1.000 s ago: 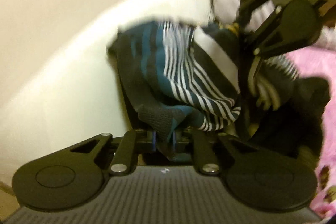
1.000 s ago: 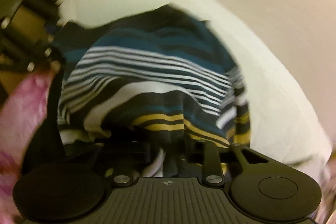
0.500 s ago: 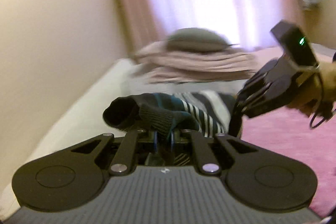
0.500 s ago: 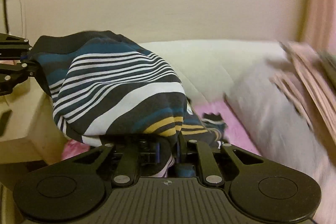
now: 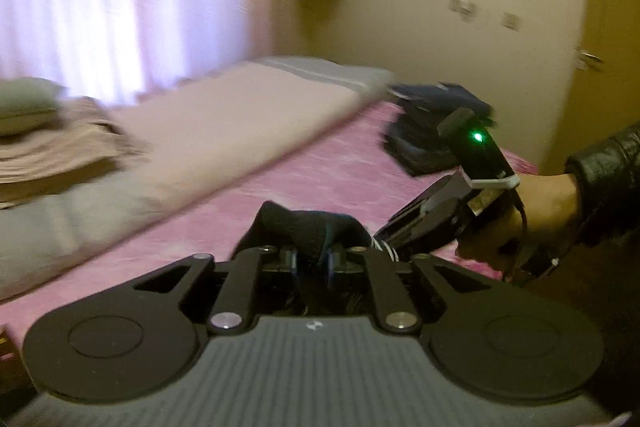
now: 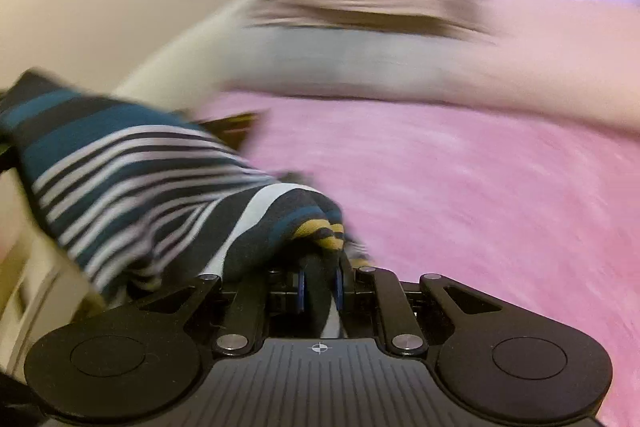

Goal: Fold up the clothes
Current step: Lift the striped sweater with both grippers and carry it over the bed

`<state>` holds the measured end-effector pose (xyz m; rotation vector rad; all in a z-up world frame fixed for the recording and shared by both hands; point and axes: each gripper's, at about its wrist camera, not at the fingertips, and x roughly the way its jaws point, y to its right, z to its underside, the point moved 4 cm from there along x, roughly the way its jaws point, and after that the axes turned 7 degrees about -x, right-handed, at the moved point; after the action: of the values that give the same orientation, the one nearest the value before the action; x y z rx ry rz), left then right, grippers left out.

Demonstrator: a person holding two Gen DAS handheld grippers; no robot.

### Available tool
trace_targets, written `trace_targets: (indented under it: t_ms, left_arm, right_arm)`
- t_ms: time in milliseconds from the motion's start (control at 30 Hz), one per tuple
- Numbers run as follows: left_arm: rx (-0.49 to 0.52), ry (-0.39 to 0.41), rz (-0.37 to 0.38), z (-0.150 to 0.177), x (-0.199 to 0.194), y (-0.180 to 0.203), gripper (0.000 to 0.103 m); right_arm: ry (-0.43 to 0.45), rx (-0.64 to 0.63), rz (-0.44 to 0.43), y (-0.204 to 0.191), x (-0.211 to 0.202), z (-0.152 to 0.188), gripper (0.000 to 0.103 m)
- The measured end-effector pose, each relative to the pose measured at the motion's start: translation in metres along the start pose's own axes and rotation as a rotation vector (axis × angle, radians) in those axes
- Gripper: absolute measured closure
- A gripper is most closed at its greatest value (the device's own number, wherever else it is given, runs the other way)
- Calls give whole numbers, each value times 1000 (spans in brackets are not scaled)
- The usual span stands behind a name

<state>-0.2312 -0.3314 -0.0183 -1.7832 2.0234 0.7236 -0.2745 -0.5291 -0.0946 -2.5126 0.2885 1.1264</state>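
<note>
left gripper (image 5: 311, 261) clamped on a dark bunched edge of one striped garment (image 6: 140, 183); right gripper (image 6: 319, 285) pinched shut on the same garment's yellow-banded edge. held off the pink bedspread (image 6: 460, 195) near its left edge, stretched between the two grippers. one hand (image 5: 516, 223) in a dark sleeve gripping the right tool. one dark folded pile (image 5: 428, 131) lying toward the bedspread's far right edge. one stack of beige folded linens (image 5: 60, 155) at the far left, resting on pillows (image 5: 208, 139). no containers visible.
</note>
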Motion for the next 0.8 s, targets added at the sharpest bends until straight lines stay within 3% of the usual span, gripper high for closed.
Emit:
trace_targets:
  t_ms: [33,67,100,133,200,233,400,467,600,700,800]
  left_arm:
    - [2,-9,32,0,15,7,74]
    - [13,-22,53,2,28,13,64]
    - [33,-44,57,9,39,13,61]
    - [52,-69,47,18,47,12,58]
    - [66,-132,24,39,60,2,55]
    - [63,-170,7,51,68,-5,49]
    - [87,-323,-56,109,109,-42,45]
    - [105,-333,-54,116,121,-54,38]
    - [145,-366,-71,116,163,-71,37]
    - [181,-387,-86,110,199,-77,37]
    - [239,-397,-91,105,246,-76,37]
  right_arm:
    - [-8,47,67,23,-6,7,90]
    - [-15,94,134,46,-12,15,76]
    - [-23,141,201,68,-18,23,60]
    - [-31,188,268,91,-24,30,52]
    - [6,247,351,111,-38,42,22]
    - [14,264,373,111,-41,46,20]
    - [-19,309,399,92,-45,78,20]
    - [-40,298,391,84,-30,85,20]
    - [-74,330,345,74,8,100,20]
    - [-91,447,283,82,38,111,11]
    - [-85,585,236,104,65,121,11]
